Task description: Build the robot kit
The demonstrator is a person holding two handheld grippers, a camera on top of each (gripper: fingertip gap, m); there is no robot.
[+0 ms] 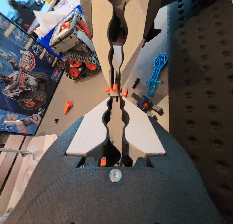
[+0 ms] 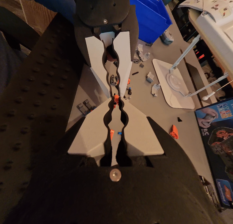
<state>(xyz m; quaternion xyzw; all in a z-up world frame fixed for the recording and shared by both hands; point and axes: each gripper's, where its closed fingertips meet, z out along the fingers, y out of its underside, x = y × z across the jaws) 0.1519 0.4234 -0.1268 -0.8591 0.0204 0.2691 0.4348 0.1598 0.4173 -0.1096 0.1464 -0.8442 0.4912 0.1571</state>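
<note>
Grey table [image 1: 82,98] fills the mid of both views. A printed toy box [image 1: 18,79] lies at left of the left wrist view, w/ a tracked toy vehicle [image 1: 75,47] just beside it, upper left. A blue bin [image 2: 148,18] sits at upper right of the right wrist view, and a white lamp base [image 2: 176,91] at mid right.

Left gripper [image 1: 115,98] comes up from the bottom of its own frame. Right gripper [image 1: 115,86] comes down from the top, so the two meet tip to tip at frame centre. Both have their jaws drawn nearly together, each nipping one end of the same small orange-and-grey piece [image 1: 114,90].

- Left has the grey end. A black pin on it points down btwn the fingers, along their line.
- Right has the orange end, seen pinched at its tips in its own view [image 2: 115,100].
- The orange lugs spread crosswise to the fingers in the left wrist view.
- The piece is dead ahead of both grippers and held clear of the table. Neither is nearer, since both touch it.

Loose bits at right of the left wrist view, all apart from the tips:

- blue tool [image 1: 157,74]
- grey beam cluster [image 1: 147,104]
- short black peg [image 1: 135,82]

An orange wedge [image 1: 68,106] lies lower left of centre.
</note>
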